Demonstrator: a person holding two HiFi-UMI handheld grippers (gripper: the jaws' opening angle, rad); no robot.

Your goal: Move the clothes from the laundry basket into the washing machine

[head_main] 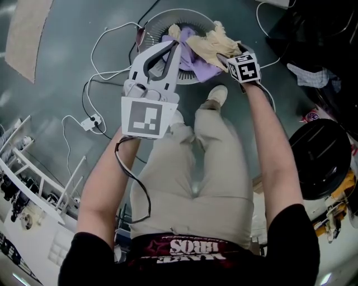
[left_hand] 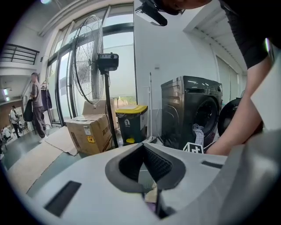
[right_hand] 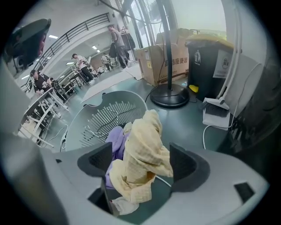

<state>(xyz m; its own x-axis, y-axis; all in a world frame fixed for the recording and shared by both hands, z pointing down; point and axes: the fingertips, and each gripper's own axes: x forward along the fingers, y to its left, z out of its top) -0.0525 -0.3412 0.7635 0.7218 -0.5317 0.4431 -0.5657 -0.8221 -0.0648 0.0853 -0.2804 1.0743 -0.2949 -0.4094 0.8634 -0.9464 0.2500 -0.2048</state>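
Looking into the basket (head_main: pixel 159 17), where do the clothes lie?

Heaped in it, on the floor just ahead of the person's feet. A yellow cloth (right_hand: pixel 145 127) is bunched on top, and a purple cloth (right_hand: pixel 115 136) lies under it and to its left.

Which gripper is nearer?

The right gripper (right_hand: pixel 142 160). It points steeply down into the heap with its jaws spread wide, one on each side of the yellow cloth. The cloth fills much of the gap, but the pads do not look clamped on it.

How does the cloth run?

As a tall lump, longer along the gripper's pointing line than across the jaws. So I'd judge that closing straight in should catch it.

And the left gripper (head_main: pixel 168 53)?

Jaws together and empty, held above the basket's near left rim.

Where must the cloth go?

To the washer (left_hand: pixel 193 110), well apart on the person's right, with some cloth already hanging at its door.
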